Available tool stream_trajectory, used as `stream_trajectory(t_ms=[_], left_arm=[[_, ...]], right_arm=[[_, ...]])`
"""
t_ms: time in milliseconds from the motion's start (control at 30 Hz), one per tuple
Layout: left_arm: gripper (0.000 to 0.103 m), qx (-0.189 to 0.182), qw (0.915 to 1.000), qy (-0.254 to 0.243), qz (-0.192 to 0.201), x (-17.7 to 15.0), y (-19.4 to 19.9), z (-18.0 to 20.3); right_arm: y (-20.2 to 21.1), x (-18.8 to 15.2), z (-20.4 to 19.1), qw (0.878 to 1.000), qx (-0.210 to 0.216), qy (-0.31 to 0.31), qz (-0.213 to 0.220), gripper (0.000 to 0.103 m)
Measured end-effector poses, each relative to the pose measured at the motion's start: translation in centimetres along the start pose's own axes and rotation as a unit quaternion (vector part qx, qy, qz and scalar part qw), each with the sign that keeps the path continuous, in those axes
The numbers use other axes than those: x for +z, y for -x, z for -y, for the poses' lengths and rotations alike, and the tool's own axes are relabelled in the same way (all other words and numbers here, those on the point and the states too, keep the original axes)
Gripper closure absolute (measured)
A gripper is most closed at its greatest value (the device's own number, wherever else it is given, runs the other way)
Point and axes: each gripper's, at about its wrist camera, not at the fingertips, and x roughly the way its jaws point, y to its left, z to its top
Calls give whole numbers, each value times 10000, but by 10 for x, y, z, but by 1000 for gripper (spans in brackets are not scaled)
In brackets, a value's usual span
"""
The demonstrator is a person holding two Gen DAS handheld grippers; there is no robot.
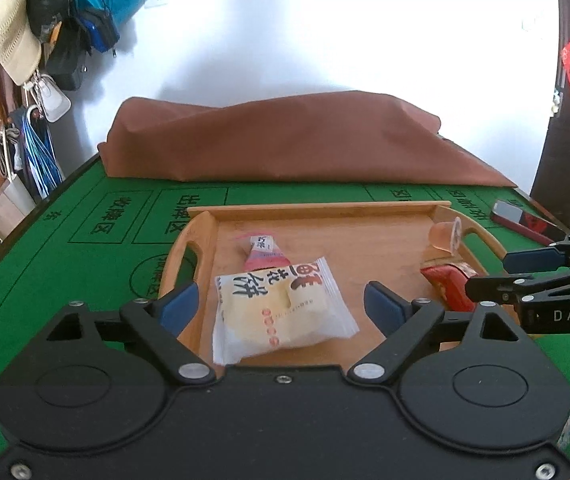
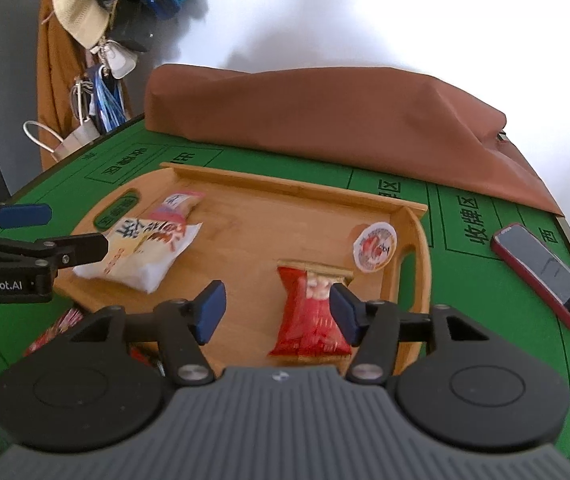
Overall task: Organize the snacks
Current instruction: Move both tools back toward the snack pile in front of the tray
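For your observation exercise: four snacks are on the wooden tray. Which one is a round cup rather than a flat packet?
The small jelly cup with the round printed lid, tipped against the tray's right-hand handle. The other three are flat sealed wrappers.

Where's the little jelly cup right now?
In the right wrist view, the jelly cup lies tipped in the wooden tray's right end, just beyond the red snack packet.

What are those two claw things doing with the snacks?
A person is tidying snacks onto a wooden tray with two handheld grippers. Both are open and hold nothing. The left gripper hovers over a white pastry packet; the right gripper hovers by a red packet. A jelly cup and a pink packet lie there too.
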Motion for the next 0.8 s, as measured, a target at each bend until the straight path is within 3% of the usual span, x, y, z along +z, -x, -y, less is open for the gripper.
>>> stream_trajectory(t_ms=[333,800], left_arm=[[9,138,9996,-121,230,-36,35,3],[9,393,9992,10,-27,-75,46,-9]], right_arm=[[35,-46,-3,9990,-305,144,282,28],[65,-105,5,9988,-452,163,65,18]])
